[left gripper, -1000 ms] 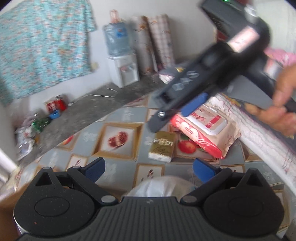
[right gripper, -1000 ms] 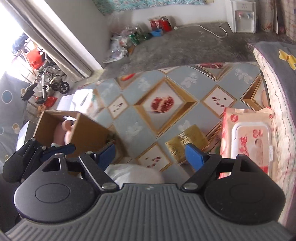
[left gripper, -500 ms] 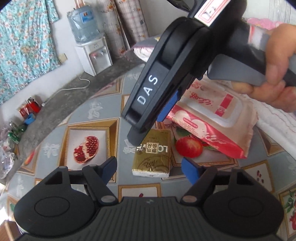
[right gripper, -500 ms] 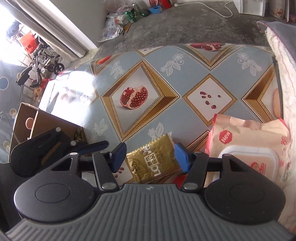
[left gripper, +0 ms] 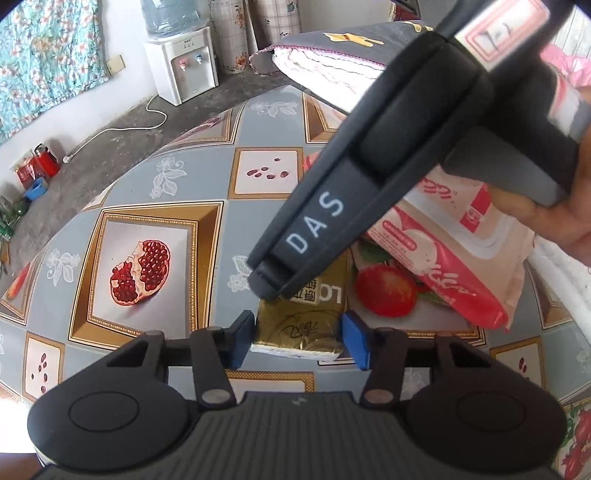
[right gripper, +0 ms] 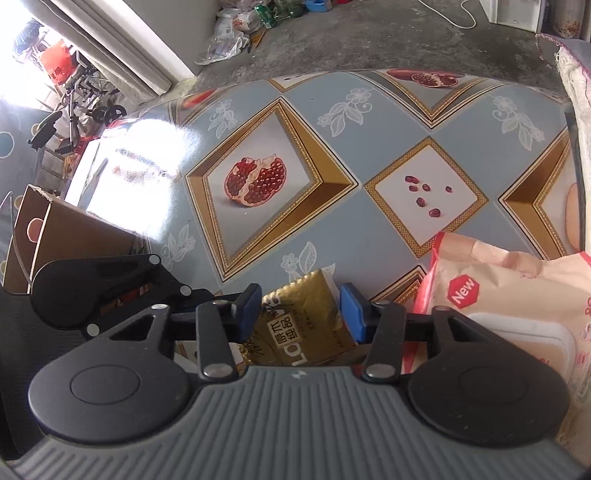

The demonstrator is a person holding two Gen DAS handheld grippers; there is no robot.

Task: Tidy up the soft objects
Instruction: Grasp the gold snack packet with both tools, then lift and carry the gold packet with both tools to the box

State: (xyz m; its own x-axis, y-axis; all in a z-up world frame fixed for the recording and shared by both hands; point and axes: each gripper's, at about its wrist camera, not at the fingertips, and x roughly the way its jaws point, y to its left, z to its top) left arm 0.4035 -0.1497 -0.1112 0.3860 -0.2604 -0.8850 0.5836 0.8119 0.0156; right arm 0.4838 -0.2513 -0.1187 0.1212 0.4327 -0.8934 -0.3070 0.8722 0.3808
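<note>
A small gold tissue pack (left gripper: pixel 299 328) lies on the patterned tablecloth (left gripper: pixel 177 177). My left gripper (left gripper: pixel 300 341) has its blue pads against the near end's two sides, jaws closing. My right gripper (left gripper: pixel 269 288), held by a hand (left gripper: pixel 546 221), comes down from the upper right onto the pack's far end. In the right wrist view the gold tissue pack (right gripper: pixel 299 325) sits skewed between the right gripper (right gripper: pixel 301 314), whose closing pads touch its edges. A pink wet-wipes pack (left gripper: pixel 443 251) lies just right of it, also seen as the wipes pack (right gripper: pixel 498 288).
A folded grey and white quilt (left gripper: pixel 332 59) rests on the table's far right side. An open cardboard box (right gripper: pixel 66 232) stands at the table's left edge. Beyond the table are a concrete floor, a water dispenser (left gripper: pixel 184 62) and scattered bottles (right gripper: pixel 258 14).
Both grippers have come down onto the gold tissue pack and their jaws have narrowed from wide to the pack's width. The right gripper now fills the upper right of the left wrist view.
</note>
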